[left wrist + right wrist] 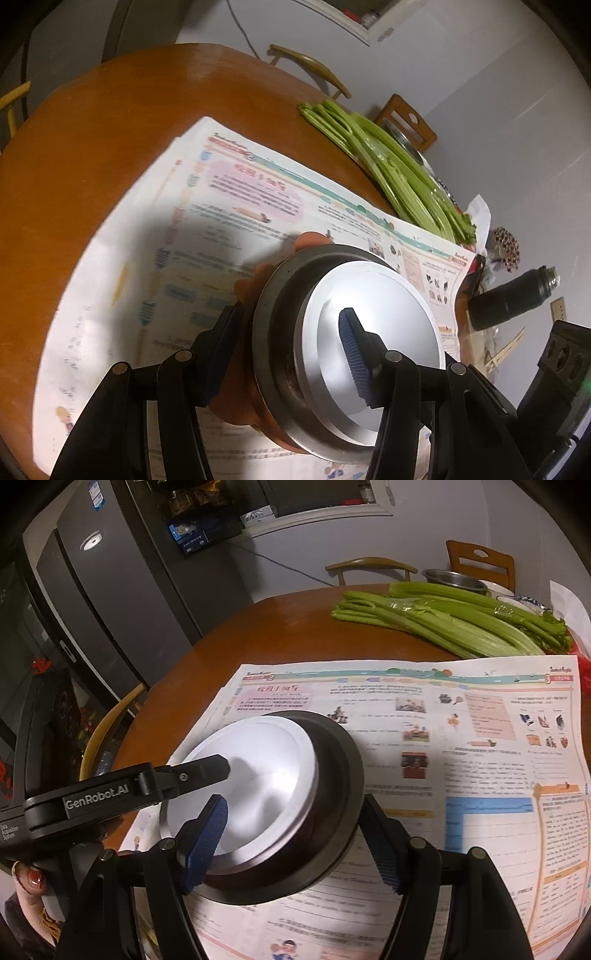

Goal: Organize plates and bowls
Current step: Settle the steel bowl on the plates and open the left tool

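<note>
On the newspaper [461, 738], left gripper [291, 354] fingers pinch the nested bowls [288, 812], hiding their orange underside; right gripper [295, 845] fingers spread.

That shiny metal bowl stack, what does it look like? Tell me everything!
The metal bowl stack is two nested steel dishes: a dark, wide-rimmed outer one and a bright, smooth inner one. It sits tilted above the newspaper. The left tool straddles its rim, one finger inside. An orange piece shows under it.
</note>
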Motion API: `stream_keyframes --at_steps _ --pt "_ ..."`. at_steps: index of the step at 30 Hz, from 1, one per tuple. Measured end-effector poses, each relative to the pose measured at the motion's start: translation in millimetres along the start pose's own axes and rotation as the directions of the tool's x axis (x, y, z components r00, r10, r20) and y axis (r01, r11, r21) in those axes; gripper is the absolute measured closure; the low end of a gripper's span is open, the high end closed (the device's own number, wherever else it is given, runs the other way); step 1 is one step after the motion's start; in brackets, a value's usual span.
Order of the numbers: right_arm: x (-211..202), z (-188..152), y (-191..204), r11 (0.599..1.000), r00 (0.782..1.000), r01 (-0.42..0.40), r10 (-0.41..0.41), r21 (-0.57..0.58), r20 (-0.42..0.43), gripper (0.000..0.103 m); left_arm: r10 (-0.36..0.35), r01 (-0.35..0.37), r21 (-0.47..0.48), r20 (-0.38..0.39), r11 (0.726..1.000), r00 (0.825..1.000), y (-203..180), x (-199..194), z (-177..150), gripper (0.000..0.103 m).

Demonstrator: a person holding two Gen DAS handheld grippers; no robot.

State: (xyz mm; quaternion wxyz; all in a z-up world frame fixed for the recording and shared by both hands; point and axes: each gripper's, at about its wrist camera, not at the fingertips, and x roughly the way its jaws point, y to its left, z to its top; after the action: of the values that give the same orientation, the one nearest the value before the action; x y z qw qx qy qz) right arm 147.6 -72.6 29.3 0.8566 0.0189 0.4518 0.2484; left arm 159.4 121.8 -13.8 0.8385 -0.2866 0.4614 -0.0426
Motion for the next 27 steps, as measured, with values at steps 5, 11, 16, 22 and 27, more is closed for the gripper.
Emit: stream_keyframes --at_steps 5,11,16,22,27 --pt "-6 0 -15 1.000 1.000 0.015 -0.015 0.011 0.013 0.030 -0.002 0.002 0.020 -0.009 1.000 1.000 -15 11 0 0.046" --pt "-12 -1 -32 0.999 0.999 0.027 -0.028 0.035 0.023 0.030 0.005 -0.005 0.050 -0.015 0.999 1.000 -34 22 1 0.046" --pt "-14 -2 -43 0.998 0.999 0.032 -0.033 0.049 0.028 0.030 0.013 -0.012 0.077 -0.012 0.997 1.000 -48 30 2 0.046" --pt "-17 -3 -54 0.998 0.999 0.039 -0.041 0.058 0.033 0.030 0.011 -0.009 0.100 -0.018 0.995 1.000 -57 36 2 0.046" --pt "-20 -4 -60 0.997 0.998 0.046 -0.048 0.067 0.035 0.030 0.009 -0.007 0.117 -0.016 0.993 1.000 -64 40 1 0.046"
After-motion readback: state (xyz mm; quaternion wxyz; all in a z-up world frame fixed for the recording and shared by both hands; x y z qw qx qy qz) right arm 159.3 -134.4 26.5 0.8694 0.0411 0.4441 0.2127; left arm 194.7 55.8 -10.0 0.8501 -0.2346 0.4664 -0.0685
